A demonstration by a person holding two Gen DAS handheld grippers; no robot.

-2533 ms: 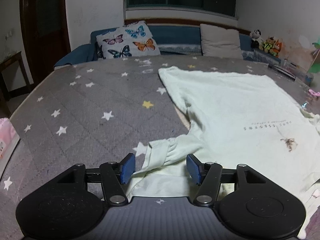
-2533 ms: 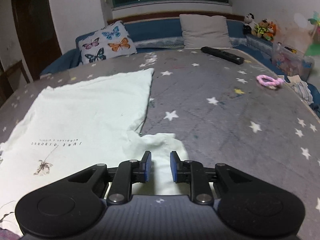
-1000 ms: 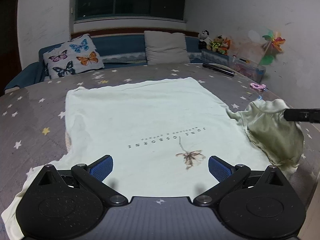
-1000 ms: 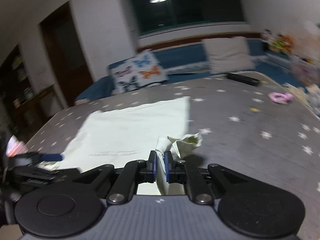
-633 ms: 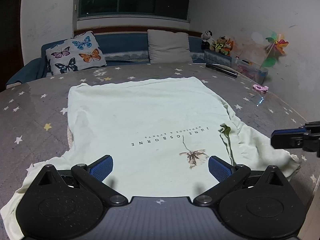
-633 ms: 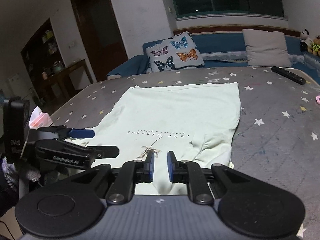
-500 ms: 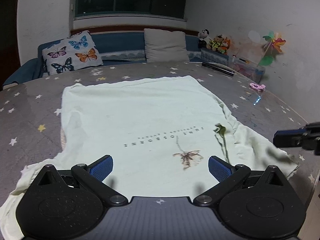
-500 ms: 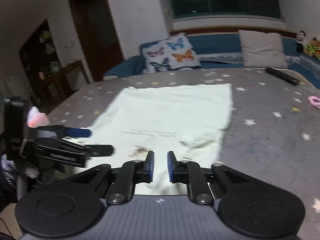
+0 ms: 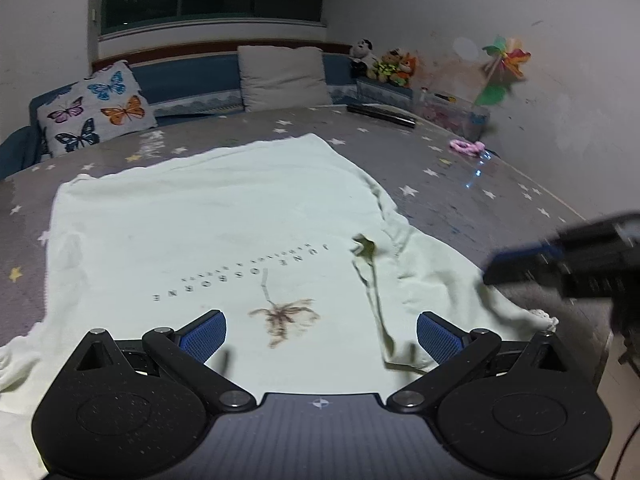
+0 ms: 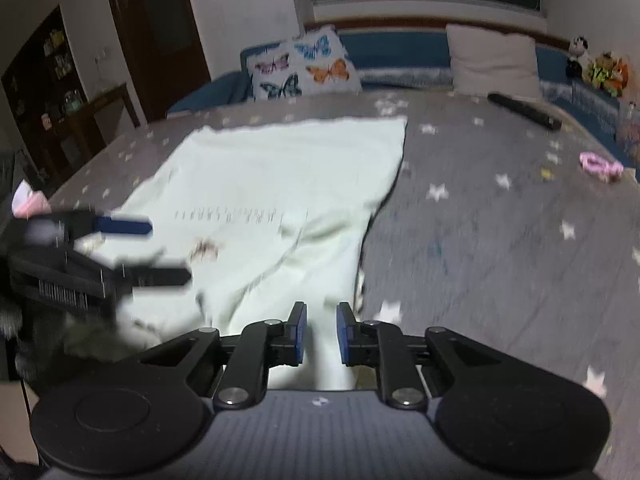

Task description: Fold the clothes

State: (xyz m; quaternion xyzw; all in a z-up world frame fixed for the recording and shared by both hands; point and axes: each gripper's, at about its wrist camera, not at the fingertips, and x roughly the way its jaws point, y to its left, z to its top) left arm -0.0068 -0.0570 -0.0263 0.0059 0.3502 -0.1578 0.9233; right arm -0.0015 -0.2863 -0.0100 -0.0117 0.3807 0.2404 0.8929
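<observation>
A pale green T-shirt [image 9: 224, 224] lies flat, print up, on the grey star-patterned bed cover [image 9: 452, 192]. Its right sleeve [image 9: 420, 276] is folded inward over the body. My left gripper [image 9: 320, 334] hovers wide open just above the shirt's near edge, by the brown print, with nothing between its fingers. My right gripper [image 10: 322, 332] is slightly open over the shirt's near right edge [image 10: 320, 272]; cloth lies under the gap, not pinched. Each gripper shows blurred in the other's view: the right gripper [image 9: 504, 268] beside the folded sleeve, the left gripper [image 10: 156, 250] over the shirt's left side.
A butterfly pillow [image 9: 96, 116] and a beige pillow [image 9: 284, 76] lean at the headboard. A long black object [image 9: 380, 114] and a pink toy [image 9: 466, 147] lie far right on the bed. Plush toys [image 9: 384, 64] line the ledge. A dark door [image 10: 160, 28] stands left.
The right gripper carried the right sleeve inward, laid it on the shirt, let go and drew back. The left gripper left the left sleeve and now hovers open over the print.
</observation>
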